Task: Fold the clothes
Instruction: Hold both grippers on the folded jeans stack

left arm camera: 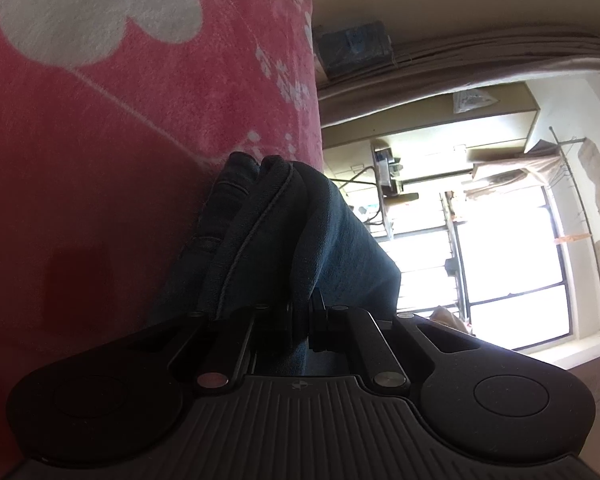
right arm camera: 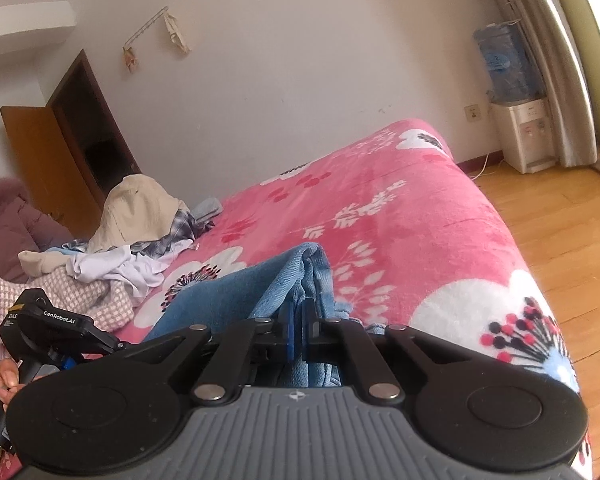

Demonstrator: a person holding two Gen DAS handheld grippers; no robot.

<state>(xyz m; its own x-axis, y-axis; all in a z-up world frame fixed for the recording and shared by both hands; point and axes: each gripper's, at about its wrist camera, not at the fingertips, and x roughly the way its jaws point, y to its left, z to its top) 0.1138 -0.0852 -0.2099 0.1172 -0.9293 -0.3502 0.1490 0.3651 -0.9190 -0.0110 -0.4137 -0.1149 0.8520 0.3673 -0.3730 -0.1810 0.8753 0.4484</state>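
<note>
"GenRobot.AI" is printed in white on the black left gripper (right arm camera: 66, 354), with "DAS" beside it.

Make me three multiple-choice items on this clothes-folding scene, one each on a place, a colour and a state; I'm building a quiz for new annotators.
1. Where does the pile of unfolded clothes lie?
A. on the wooden floor
B. on the bed, at the left of the right wrist view
C. on top of the water dispenser

2. What is the main colour of the bed's flowered blanket?
A. pink
B. green
C. grey

3. How does the right gripper stand?
A. wide open over bare blanket
B. shut on nothing
C. shut on the blue jeans

Answers: 1 B, the heap sits on the blanket beside a purple coat. 2 A, pink with white flowers. 3 C, denim bunches up between the closed fingers.
</note>
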